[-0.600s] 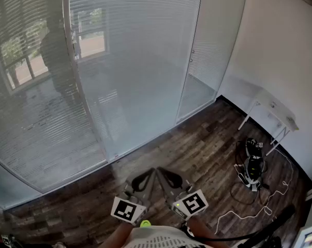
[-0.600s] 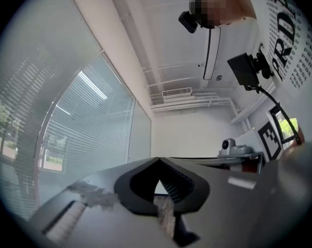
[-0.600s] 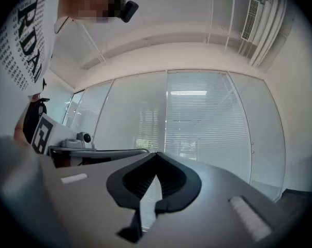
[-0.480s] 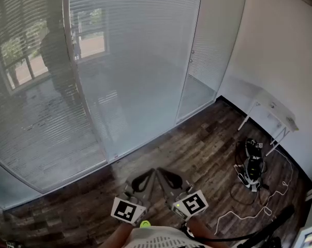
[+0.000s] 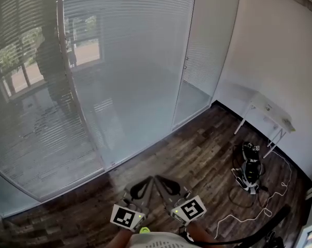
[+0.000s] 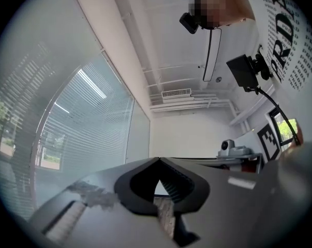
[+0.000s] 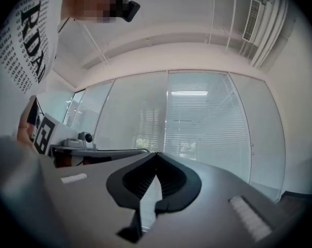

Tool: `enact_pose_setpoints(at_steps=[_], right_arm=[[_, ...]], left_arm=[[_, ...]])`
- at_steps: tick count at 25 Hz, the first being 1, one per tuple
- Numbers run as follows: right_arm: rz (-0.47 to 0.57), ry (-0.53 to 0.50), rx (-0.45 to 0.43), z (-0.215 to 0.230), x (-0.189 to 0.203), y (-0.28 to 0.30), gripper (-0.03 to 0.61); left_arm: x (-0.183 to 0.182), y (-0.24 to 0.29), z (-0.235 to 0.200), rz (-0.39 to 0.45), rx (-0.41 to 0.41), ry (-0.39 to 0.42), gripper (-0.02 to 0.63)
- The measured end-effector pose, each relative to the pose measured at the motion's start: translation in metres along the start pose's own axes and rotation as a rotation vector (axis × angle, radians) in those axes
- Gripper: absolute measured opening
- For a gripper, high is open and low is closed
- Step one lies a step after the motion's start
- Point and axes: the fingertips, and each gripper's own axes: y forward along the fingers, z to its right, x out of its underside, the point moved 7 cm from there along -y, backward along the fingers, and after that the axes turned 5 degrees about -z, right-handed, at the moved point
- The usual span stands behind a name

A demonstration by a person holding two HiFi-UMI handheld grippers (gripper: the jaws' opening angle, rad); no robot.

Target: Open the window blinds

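Note:
White horizontal blinds (image 5: 130, 61) hang lowered behind a tall glass wall, some way ahead of me across the floor. They also show in the left gripper view (image 6: 88, 133) and the right gripper view (image 7: 197, 118). Both grippers are held low and close to my body, side by side, pointing toward the glass. My left gripper (image 5: 148, 182) is shut with nothing in it, its jaws meeting at the tip (image 6: 158, 159). The right gripper (image 5: 158, 181) is likewise shut and empty (image 7: 157, 154). Neither is near the blinds.
A narrow glass door panel with a small handle (image 5: 186, 66) stands right of the blinds. A small white table (image 5: 269, 112) is against the right wall. A black bag (image 5: 249, 172) and a white cable (image 5: 249, 211) lie on the dark wood floor (image 5: 197, 149).
The head view has shifted slightly, so the wall and floor things sit a little further left and the grippers lower. Both grippers remain shut together.

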Motion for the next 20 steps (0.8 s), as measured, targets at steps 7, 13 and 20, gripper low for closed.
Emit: enact_pose_setpoints(at_steps=[7,13,20], right_arm=[[-0.005,0.023,-0.006,-0.002,0.004,0.002,0.008],[-0.015,0.027,-0.013,-0.011,0.000,0.030,0.008],[-0.026,-0.031,-0.006,0.001,0.009,0.038,0.008]], left_arm=[[0.005,-0.003,-0.003,-0.015,0.004,-0.011,-0.009],[0.000,-0.011,-0.032,-0.025,0.010,-0.034,-0.009],[0.014,0.004,-0.039,-0.028,0.020,-0.039,-0.009]])
